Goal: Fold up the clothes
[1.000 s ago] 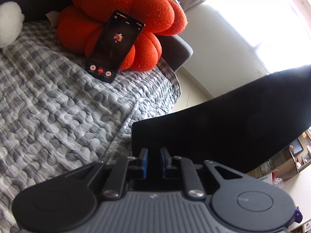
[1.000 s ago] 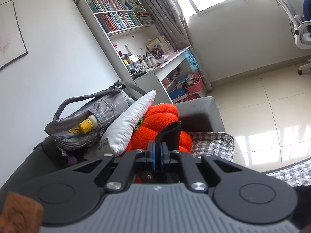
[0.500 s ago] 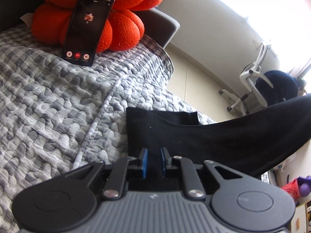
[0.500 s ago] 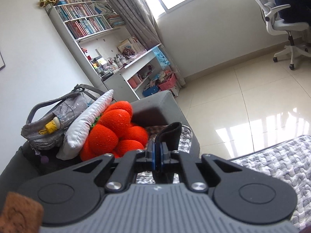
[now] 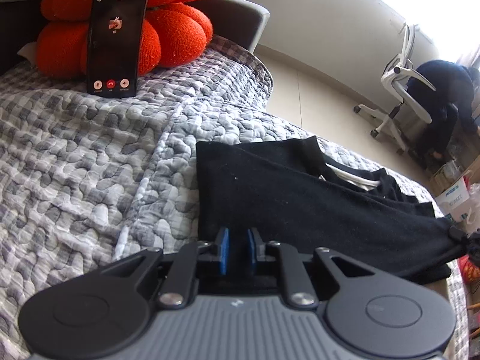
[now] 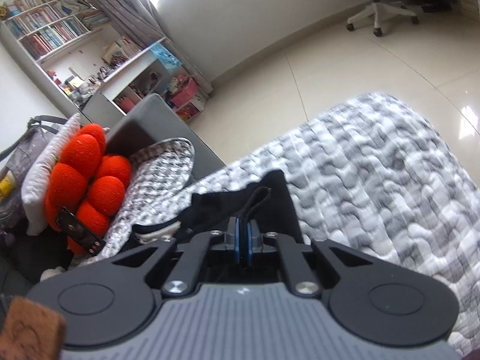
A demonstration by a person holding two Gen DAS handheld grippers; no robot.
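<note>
A black garment [image 5: 300,204] is held stretched over the quilt [image 5: 75,162], one edge pinched by the left gripper [image 5: 237,250], the other clamped in the right gripper [image 6: 243,241], before an orange cushion [image 6: 87,174]

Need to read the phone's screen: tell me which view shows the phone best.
The left wrist view: the phone faces the camera, leaning on the orange cushion, with its call buttons visible. The right wrist view shows only a small, tilted, blurred phone at the cushion's base.
</note>
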